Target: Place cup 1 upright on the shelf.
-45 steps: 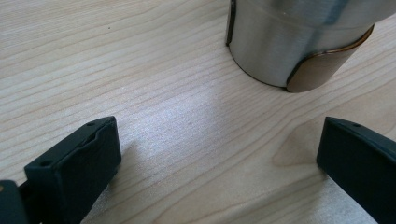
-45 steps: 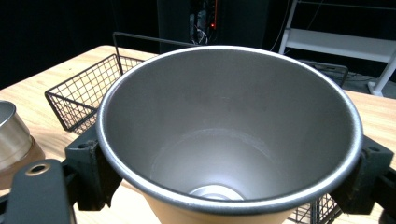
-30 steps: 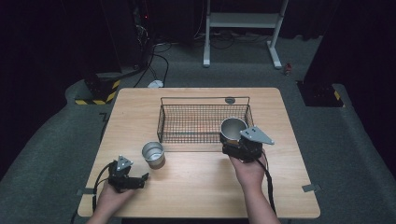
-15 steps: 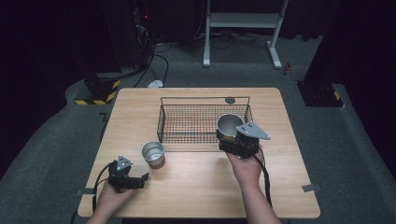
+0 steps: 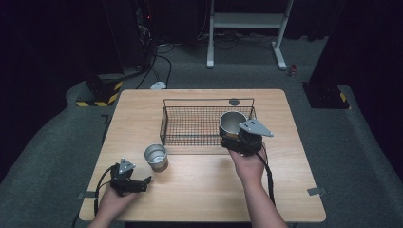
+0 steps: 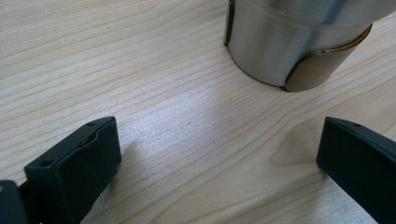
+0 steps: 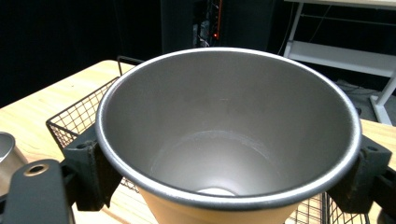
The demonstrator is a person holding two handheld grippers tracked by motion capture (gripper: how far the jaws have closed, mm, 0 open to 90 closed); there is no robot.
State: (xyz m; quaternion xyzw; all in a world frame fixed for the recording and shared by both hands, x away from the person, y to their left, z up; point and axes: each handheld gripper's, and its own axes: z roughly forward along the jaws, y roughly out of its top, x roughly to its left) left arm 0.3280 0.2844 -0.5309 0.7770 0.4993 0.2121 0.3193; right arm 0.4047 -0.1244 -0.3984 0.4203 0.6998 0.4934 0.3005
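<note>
Steel cup [image 5: 232, 123] clamped in right tongs [image 5: 236, 137], above wire basket [image 5: 190, 124] at its 4 o'clock corner.
Best lowered level and released gently. Left tongs [image 5: 142, 183] wide open, empty, second cup [image 5: 156, 157] at 1 o'clock on table [image 5: 199, 190].

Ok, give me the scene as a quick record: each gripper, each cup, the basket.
right gripper: shut on held cup, jaws on its sides, at the basket's right front corner
held cup: metal, upright, empty, above the basket rim
left gripper: open, low over the table, holds nothing
second cup: metal, upright on the table, ahead of the left gripper, outside the basket
wire basket: black, nothing on its mesh floor
</note>
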